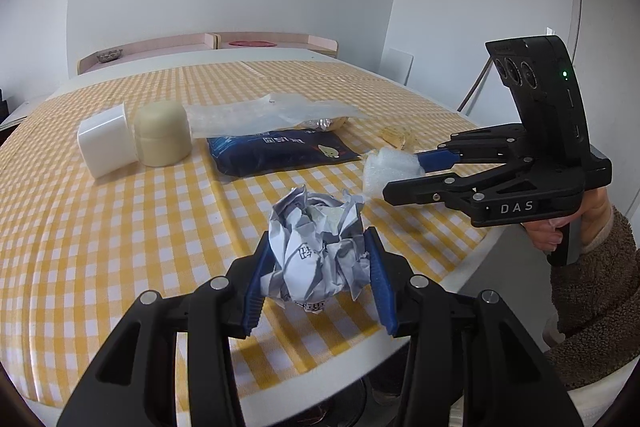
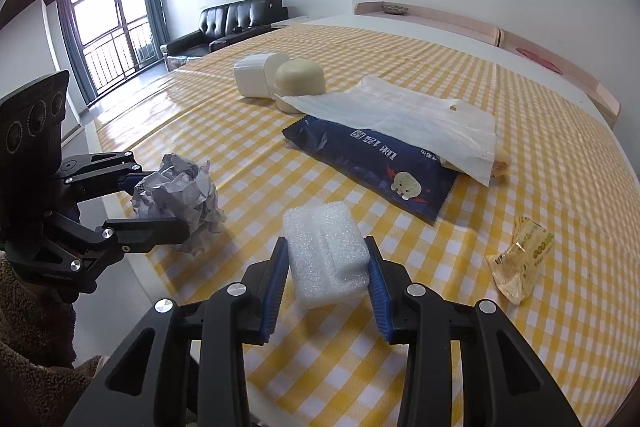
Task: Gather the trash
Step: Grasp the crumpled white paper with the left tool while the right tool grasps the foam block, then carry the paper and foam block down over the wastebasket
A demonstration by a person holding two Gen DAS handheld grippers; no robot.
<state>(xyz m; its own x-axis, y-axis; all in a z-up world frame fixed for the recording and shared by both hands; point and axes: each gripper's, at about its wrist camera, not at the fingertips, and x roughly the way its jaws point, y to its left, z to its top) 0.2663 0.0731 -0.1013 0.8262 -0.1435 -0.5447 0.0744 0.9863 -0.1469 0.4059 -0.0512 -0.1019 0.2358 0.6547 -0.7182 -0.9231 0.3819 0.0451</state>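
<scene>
Nearest the left wrist camera, the left gripper [image 1: 318, 267] is holding its blue-padded jaws clamped on a crumpled ball of white printed paper [image 1: 316, 247], which is sitting just above the yellow-and-white checked worktop [image 1: 120, 247] near its front edge. Off to the right, the right gripper [image 2: 326, 267] is gripping a white block of foam packing [image 2: 326, 259] between its own blue pads, its jaws pressing on both sides of the block, and a hand [image 1: 548, 231] in a brown fleece sleeve [image 1: 596, 287] is holding its handle. Beside that block, a small crinkled golden wrapper [image 2: 520, 259] is lying flat on the cloth. Further back, a dark blue plastic snack packet [image 2: 372, 167] is lying with a translucent white plastic bag [image 2: 408, 119] draped over its far end. Behind these, a white square plastic container [image 1: 104, 143] and a cream rounded container [image 1: 162, 135] are lying on their sides, touching each other. Beyond the worktop, a black leather sofa [image 2: 228, 23] is standing near a tall window [image 2: 112, 23].
</scene>
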